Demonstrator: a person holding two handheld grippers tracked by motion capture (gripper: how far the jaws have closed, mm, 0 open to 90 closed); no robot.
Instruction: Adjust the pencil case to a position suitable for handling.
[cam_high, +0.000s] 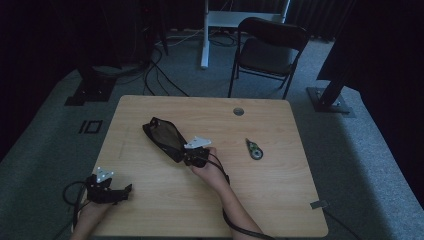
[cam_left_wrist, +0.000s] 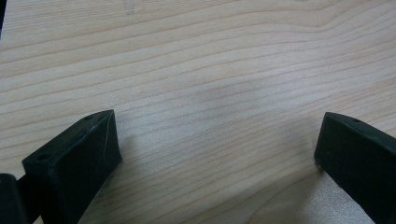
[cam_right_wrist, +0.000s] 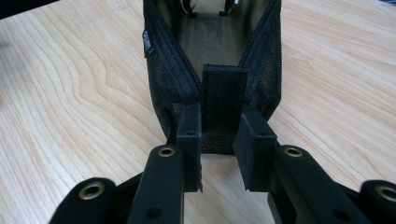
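Black mesh, soft and boat-shaped: the pouch (cam_high: 165, 138) lies mid-table, its webbing end tab pinched between the closed jaws of the right gripper (cam_right_wrist: 219, 140). The left gripper (cam_left_wrist: 215, 154) rests wide open, empty, on pale woodgrain. The correction-tape dispenser (cam_high: 254, 149) looks not yet packed.

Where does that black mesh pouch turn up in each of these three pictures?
High view: black mesh pouch lies left of centre on the table, the right gripper at its near end.
Left gripper view: not in it.
Right gripper view: top centre, its end tab pinched between the jaws.
Shared landmark: the pale wood-grain table.
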